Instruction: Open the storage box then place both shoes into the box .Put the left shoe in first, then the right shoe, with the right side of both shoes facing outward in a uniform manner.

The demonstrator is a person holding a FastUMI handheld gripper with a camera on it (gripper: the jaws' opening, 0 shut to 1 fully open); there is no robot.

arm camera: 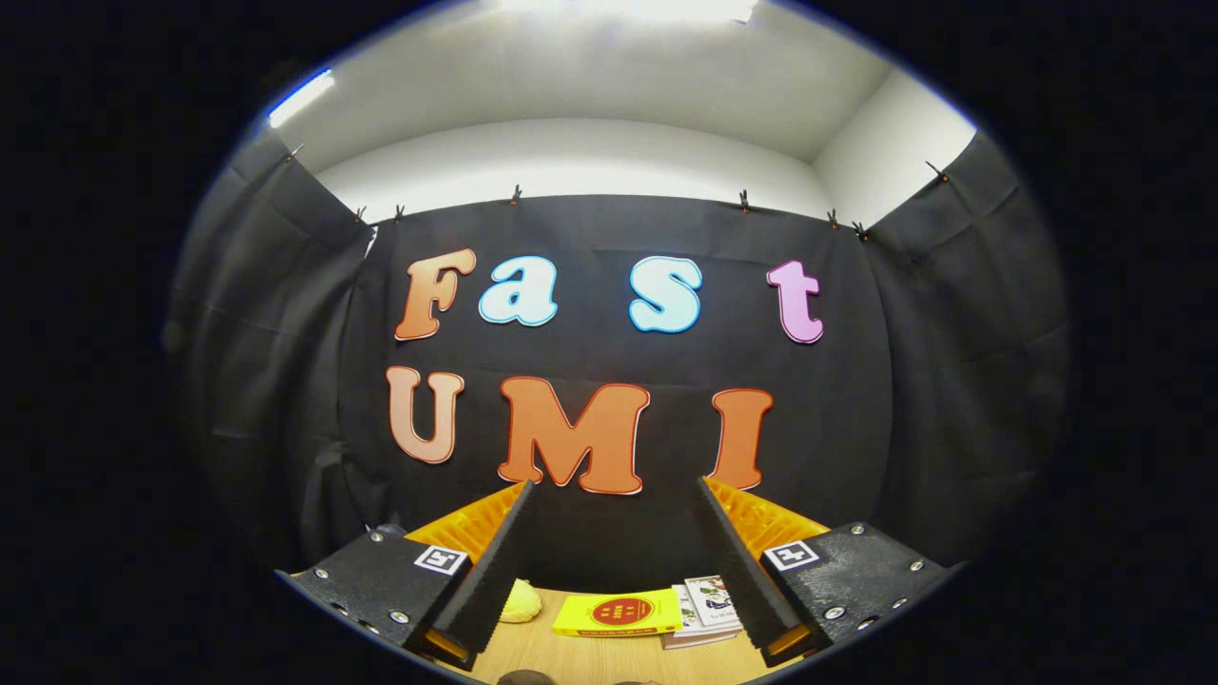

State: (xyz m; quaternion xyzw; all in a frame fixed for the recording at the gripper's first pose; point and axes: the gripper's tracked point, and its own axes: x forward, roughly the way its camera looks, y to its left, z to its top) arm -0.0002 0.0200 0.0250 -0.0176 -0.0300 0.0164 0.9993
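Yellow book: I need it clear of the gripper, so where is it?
The yellow book lies on the table between the open gripper's fingers, beside a book stack.

Tongs [614,552] at bottom centre of frame, fingers spread wide apart, nothing between them. Bench [609,661] below and ahead of tongs. On bench, between fingers: flat packet [618,612] at centre, stack of booklets [706,611] touching its right side, rounded lump [520,602] left, beside left finger, perhaps soft toy. Booth wall [609,533] behind bench, across middle of frame.
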